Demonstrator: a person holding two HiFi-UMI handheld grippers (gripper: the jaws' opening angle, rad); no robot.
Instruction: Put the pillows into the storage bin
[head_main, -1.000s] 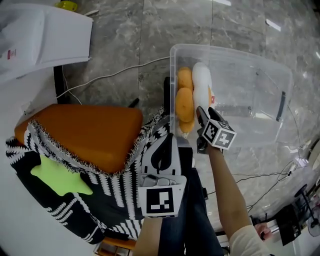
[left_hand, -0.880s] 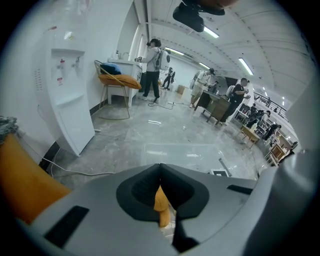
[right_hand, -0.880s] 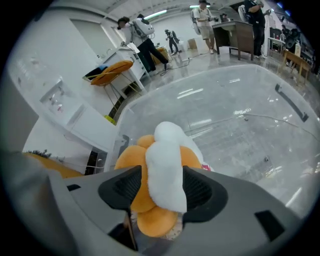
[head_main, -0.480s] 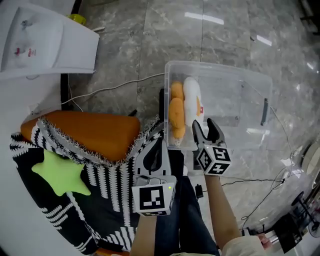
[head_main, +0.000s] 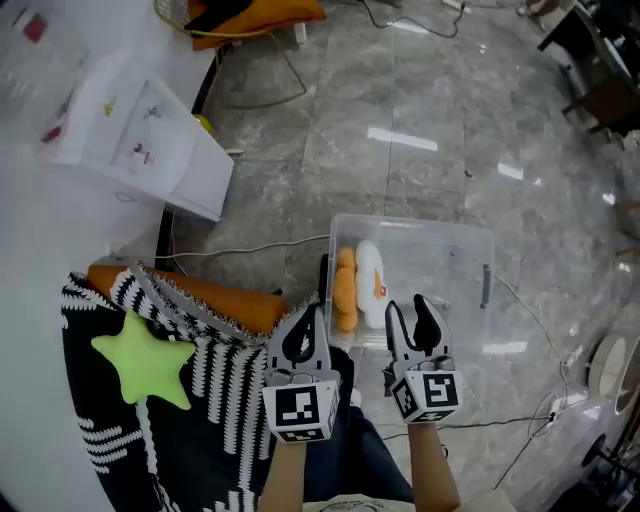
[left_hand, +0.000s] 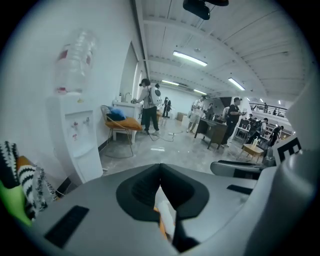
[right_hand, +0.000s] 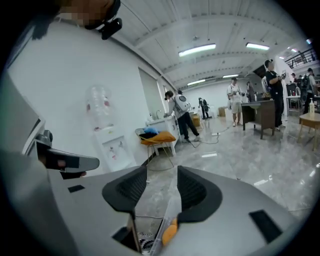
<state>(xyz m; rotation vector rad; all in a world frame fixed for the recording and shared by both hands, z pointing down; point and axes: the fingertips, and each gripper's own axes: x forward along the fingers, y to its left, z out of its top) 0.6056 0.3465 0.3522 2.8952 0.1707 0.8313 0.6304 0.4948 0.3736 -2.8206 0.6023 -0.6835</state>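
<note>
Left gripper (head_main: 303, 320) shut, empty; right gripper (head_main: 408, 310) apart, just been closing on nothing. Flat orange pillow (head_main: 245, 308) (edge seemingly covered) lying leftward, nearest left gripper, long axis crosswise.

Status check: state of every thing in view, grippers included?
storage bin: lidless, on the floor.
orange pillow: inside the bin, at its left end.
white pillow: inside the bin, beside the orange one.
black-and-white cushion: outside the bin.
left gripper: shut, empty.
right gripper: open, jaws just closing further, nothing between them.
</note>
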